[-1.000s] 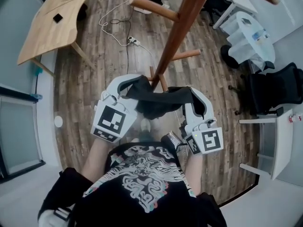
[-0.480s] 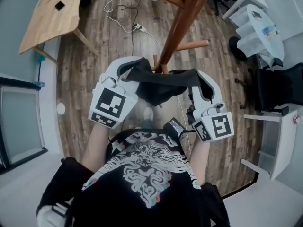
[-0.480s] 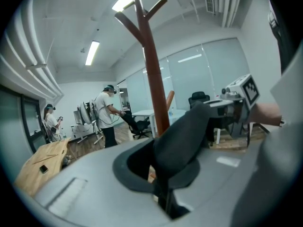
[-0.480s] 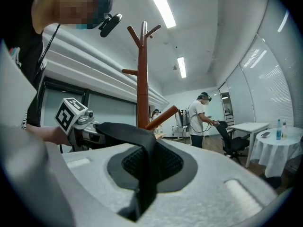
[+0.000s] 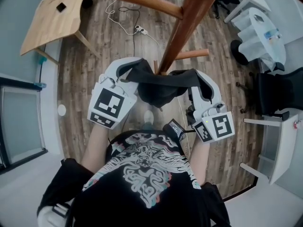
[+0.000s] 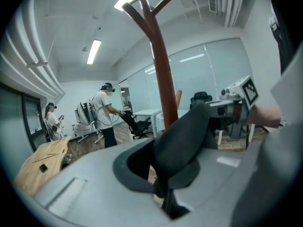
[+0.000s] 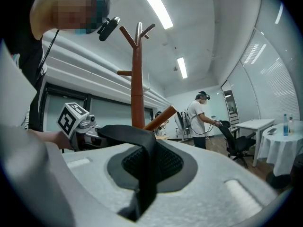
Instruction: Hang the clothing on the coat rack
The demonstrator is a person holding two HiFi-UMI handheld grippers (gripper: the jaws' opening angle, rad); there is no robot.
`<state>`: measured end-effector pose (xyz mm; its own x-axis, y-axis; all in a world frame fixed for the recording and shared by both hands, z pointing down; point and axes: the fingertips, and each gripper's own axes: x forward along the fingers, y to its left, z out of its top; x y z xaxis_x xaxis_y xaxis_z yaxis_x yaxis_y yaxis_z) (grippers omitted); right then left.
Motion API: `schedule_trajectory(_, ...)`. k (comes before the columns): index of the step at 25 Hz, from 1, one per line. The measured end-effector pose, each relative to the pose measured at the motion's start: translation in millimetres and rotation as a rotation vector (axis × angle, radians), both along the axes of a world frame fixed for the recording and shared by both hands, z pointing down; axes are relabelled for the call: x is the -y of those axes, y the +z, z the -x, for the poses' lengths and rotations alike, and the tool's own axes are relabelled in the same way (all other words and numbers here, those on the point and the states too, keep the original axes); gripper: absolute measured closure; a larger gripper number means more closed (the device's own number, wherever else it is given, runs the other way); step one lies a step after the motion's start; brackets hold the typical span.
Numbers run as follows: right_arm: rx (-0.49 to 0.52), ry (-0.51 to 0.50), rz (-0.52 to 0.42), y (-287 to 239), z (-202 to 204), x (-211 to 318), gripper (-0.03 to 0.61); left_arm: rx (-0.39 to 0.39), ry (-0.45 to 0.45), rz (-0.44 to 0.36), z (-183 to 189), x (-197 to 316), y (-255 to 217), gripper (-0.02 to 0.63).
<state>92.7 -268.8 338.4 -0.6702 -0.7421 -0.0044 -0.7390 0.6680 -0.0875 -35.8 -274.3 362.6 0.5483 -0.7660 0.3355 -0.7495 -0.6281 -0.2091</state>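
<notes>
1. The left tongs [image 6: 165, 200] are clamping shut on one end of the dark grey fabric garment [image 5: 158, 86]
2. The right tongs [image 7: 140, 193] are pinching its other end, jaws together on the cloth
3. The garment is hanging stretched between both tongs, just beside the brown wooden coat rack pole [image 5: 182, 30], above the plank floor [image 5: 94, 56]

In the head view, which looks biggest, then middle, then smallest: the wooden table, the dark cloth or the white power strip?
1. Table
2. Cloth, though it is nearer the camera, which makes it look bigger
3. Power strip
</notes>
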Motion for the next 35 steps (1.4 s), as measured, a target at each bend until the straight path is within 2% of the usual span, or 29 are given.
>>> schedule_trajectory(4,0.012,-0.007,-0.006,-5.3,-0.3,8.8,0.555,-0.010,-0.005,-0.007,-0.2,8.3,-6.4,0.618)
schedule_trajectory(12,0.024,-0.021,0.034,10.6,1.4,20.7,0.555,0.000,-0.021,0.034,1.6,17.3,9.6,0.618)
schedule_trajectory(22,0.001,-0.043,0.090,43.4,4.8,30.1,0.556,0.005,-0.055,0.128,1.4,27.0,48.4,0.618)
schedule_trajectory(26,-0.024,-0.066,0.098,56.2,5.4,32.2,0.556,0.009,-0.065,0.147,-1.6,28.0,58.7,0.618)
schedule_trajectory(31,-0.121,-0.105,0.096,72.0,7.6,32.5,0.555,0.007,-0.081,0.167,-4.4,28.4,69.8,0.618)
schedule_trajectory(35,-0.134,-0.134,0.096,78.5,12.8,35.2,0.555,0.017,-0.083,0.181,-5.7,31.7,77.5,0.618)
